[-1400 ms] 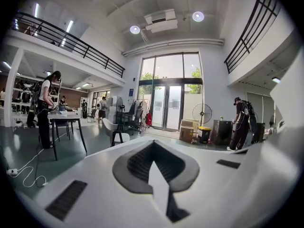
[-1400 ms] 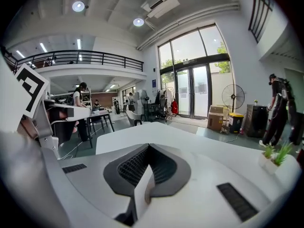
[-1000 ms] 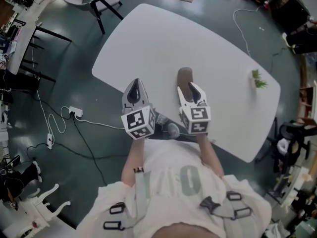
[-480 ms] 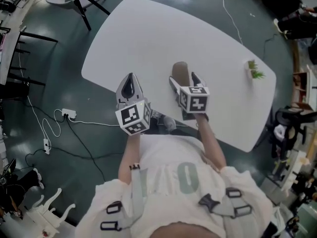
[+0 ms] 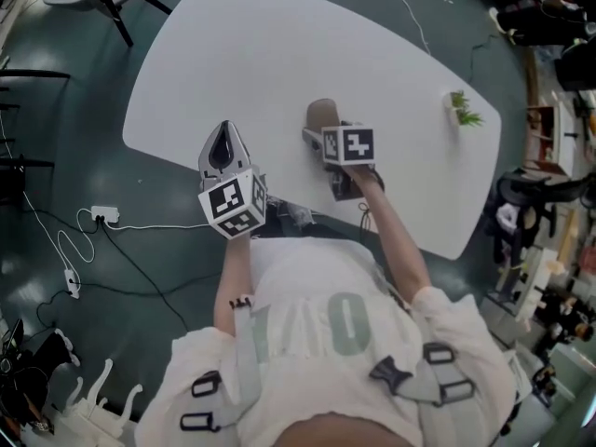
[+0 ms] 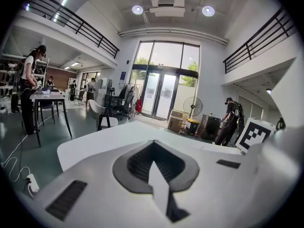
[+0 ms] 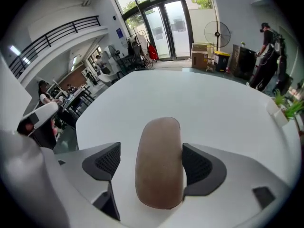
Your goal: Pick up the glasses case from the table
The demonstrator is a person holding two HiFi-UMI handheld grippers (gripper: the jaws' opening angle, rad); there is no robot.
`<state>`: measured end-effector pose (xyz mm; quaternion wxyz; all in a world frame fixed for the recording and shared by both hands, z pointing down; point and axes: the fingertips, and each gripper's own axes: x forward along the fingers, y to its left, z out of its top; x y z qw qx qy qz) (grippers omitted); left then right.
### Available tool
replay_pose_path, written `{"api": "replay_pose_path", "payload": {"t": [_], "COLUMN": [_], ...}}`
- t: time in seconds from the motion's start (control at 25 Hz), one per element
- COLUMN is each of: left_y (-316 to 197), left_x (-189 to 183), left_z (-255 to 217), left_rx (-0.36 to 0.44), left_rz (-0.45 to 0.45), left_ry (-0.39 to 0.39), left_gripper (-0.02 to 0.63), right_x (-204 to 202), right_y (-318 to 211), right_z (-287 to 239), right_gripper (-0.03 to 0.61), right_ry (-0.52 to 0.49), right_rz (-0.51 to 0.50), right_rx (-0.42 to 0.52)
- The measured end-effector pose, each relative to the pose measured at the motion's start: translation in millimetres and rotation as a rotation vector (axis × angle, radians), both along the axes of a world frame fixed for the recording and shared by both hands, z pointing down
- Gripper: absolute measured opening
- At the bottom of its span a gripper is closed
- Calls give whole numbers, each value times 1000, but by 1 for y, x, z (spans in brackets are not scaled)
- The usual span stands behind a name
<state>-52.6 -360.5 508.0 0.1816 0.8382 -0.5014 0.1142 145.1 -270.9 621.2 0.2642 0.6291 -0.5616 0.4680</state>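
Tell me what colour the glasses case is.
Plain brown, with no pattern. The case shows best in the right gripper view.

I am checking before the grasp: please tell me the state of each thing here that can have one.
right gripper: open, jaws have just been opening, glasses case between them, not gripped.
glasses case: closed, lying flat on the table, not lifted.
left gripper: shut, nothing between the jaws.
small plant: upright on the table.

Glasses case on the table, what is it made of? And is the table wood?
The glasses case looks like brown leather or faux leather: matte, smooth, softly rounded. The table looks like white laminate or painted board: plain, even, no wood grain showing.
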Motion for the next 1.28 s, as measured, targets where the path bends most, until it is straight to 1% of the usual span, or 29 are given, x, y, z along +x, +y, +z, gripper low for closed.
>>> {"api": "replay_pose_path", "payload": {"t": [0.16,0.28,0.36,0.44,0.52,0.72,0.88,1.04,1.28], "left_y": [-6,-7,-7,-9,-10,-10,-13,-17,-18], "left_x": [-1,-3,-4,-4,-1,4,7,4,7], "left_z": [11,17,19,17,15,14,16,17,15], "left_rx": [-32,-53,-44,-11,8,8,3,1,7], "left_rz": [-8,-10,-2,20,38,48,55,52,56], "left_ry": [17,19,-3,-48,-68,-58,-63,-65,-68], "left_gripper": [3,3,3,3,3,3,3,3,3], "right_x": [6,11,12,12,12,10,11,7,10], "right_y": [1,6,8,8,7,9,10,7,8], "right_z": [14,28,35,39,43,53,54,54,57], "right_gripper": [373,373,373,373,373,373,380,380,380], "right_ry": [51,62,51,35,38,50,141,138,130], "right_rz": [-38,-31,-14,4,8,1,-13,-22,-18], "right_rx": [-84,-148,-174,-195,-212,-249,-269,-272,-320]}}
